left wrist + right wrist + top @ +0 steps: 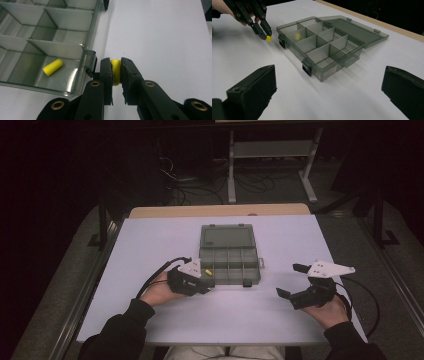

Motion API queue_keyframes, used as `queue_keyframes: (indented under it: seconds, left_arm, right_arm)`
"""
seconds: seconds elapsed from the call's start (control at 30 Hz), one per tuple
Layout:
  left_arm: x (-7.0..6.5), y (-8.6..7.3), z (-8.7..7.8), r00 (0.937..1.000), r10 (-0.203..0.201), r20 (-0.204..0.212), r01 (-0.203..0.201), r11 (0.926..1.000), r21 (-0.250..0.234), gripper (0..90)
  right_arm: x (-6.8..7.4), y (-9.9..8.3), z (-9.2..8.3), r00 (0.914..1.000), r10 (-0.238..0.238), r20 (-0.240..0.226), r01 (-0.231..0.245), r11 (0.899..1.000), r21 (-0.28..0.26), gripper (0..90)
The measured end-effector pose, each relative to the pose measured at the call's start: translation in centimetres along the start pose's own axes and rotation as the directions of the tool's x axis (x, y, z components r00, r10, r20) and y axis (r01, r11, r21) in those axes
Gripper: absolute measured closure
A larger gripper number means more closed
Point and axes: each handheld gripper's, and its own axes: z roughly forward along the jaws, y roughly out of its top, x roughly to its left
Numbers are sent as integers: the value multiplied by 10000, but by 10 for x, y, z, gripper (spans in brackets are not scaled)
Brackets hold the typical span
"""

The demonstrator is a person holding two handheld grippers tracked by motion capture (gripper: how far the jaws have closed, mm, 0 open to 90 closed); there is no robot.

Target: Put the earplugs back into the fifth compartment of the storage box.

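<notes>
A clear grey compartment box (229, 265) lies open mid-table, its lid (227, 236) flat behind it. One yellow foam earplug (52, 67) lies in the box's front-left compartment (208, 270). My left gripper (115, 72) is shut on a second yellow earplug (115, 71), held just outside the box's front-left corner near a black latch (90, 72). In the right gripper view that left gripper (265, 33) and its earplug (269, 38) hover at the box's (322, 50) near corner. My right gripper (290, 281) stands open and empty, right of the box.
The white tabletop (150, 240) has free room on both sides of the box. A wooden strip (220, 210) runs along the far edge. A metal stand (270, 155) and cables sit on the dark floor beyond.
</notes>
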Motion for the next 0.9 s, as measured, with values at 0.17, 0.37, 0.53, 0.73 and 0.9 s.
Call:
queue_keyframes:
  seconds: [0.17,0.37,0.53,0.73,0.9]
  left_arm:
    - [1,0,-7,9999,13,-129,-15,9999,-172,800]
    - [3,2,-17,9996,-31,-283,18,9989,-461,802]
    - [6,6,-26,9990,8,-443,-39,9976,-688,802]
    - [11,13,-36,9976,101,-679,-158,9964,-830,803]
    - [20,22,-44,9957,70,-928,-151,9960,-876,805]
  right_arm:
    - [0,0,0,10000,-2,-7,2,10000,5,0]
    - [0,0,-1,10000,-7,13,7,10000,-33,0]
    - [0,0,0,10000,-27,36,27,10000,-32,0]
    - [-1,0,0,10000,-13,72,13,10000,-23,0]
    - [-1,0,0,10000,0,69,0,10000,-5,0]
